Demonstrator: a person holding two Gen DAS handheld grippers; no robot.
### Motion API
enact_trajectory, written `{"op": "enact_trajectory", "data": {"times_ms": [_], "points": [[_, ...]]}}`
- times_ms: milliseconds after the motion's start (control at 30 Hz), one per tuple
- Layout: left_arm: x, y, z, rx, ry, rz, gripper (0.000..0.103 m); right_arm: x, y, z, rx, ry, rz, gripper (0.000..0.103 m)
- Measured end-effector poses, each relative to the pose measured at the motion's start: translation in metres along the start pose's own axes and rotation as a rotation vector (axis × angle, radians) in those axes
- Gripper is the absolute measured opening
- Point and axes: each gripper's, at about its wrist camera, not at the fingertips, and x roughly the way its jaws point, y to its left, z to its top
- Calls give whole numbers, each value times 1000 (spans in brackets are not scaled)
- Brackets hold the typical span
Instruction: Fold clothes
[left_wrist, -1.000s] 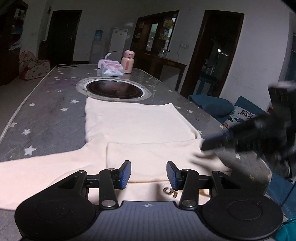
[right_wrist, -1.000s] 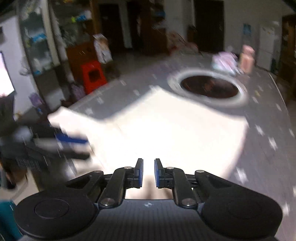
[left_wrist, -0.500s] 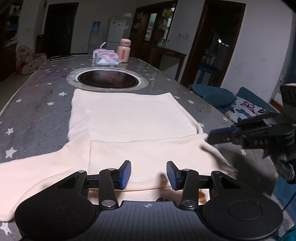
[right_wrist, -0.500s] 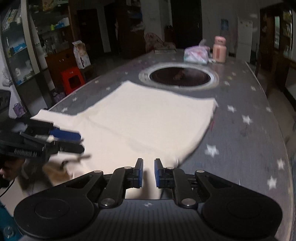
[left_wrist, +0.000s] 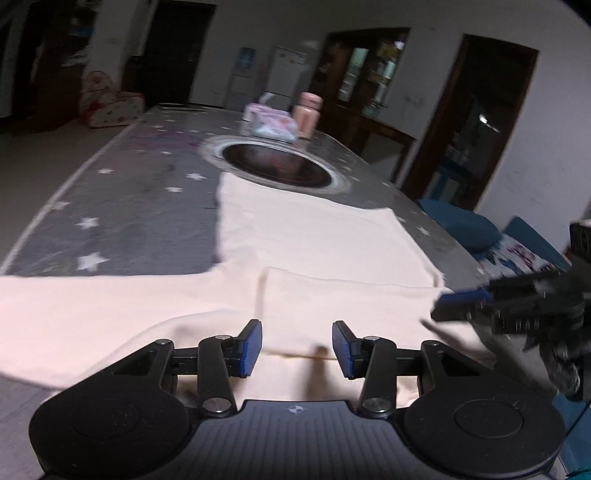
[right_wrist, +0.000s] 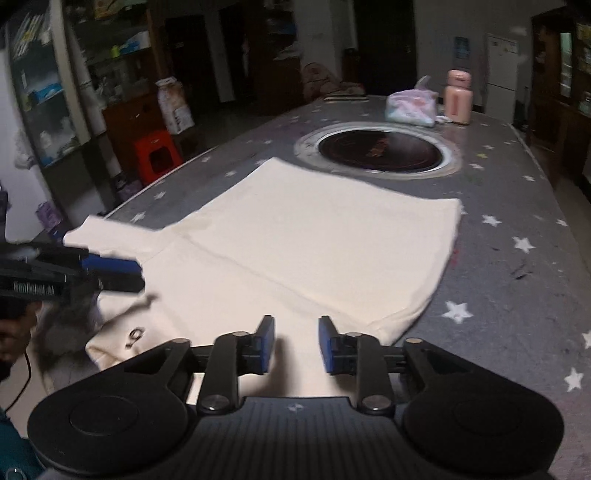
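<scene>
Since half a second ago your right tool (right_wrist: 295, 345) has parted its jaws from nearly closed to a moderate gap, holding nothing. It sits over the near right corner of the cream garment (right_wrist: 310, 236), whose folded right sleeve lies across the chest. Your left tool (left_wrist: 297, 349) is spread wide and empty, poised above the collar edge nearest you, with the left sleeve (left_wrist: 92, 310) stretched flat toward the counter's left edge. That garment lies flat on the star-patterned counter (right_wrist: 517, 206), its hem at the round inset burner (right_wrist: 380, 149). Toward the far end stand a pink bottle (right_wrist: 458, 98) and a tissue pack (right_wrist: 410, 107).
</scene>
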Motion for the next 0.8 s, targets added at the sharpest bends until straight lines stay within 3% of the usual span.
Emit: {"op": "enact_trajectory", "data": {"times_ms": [200, 400, 533, 600, 700, 767, 800], "points": [[-39, 33, 1, -63, -70, 143, 45, 5, 13, 3, -31, 14, 28, 29], [-66, 83, 4, -160, -136, 428, 46, 8, 29, 10, -73, 13, 73, 30], [-70, 117, 4, -237, -137, 572, 47, 16, 33, 9, -75, 30, 85, 31], [-69, 130, 2, -277, -119, 604, 48, 17, 34, 8, -75, 37, 86, 31], [-67, 142, -3, -308, -97, 589, 46, 17, 34, 7, -76, 44, 87, 32], [-66, 147, -4, -318, -90, 567, 27, 18, 34, 7, -75, 48, 85, 32], [-66, 146, -4, -314, -98, 566, 24, 18, 34, 7, -74, 49, 83, 32]]}}
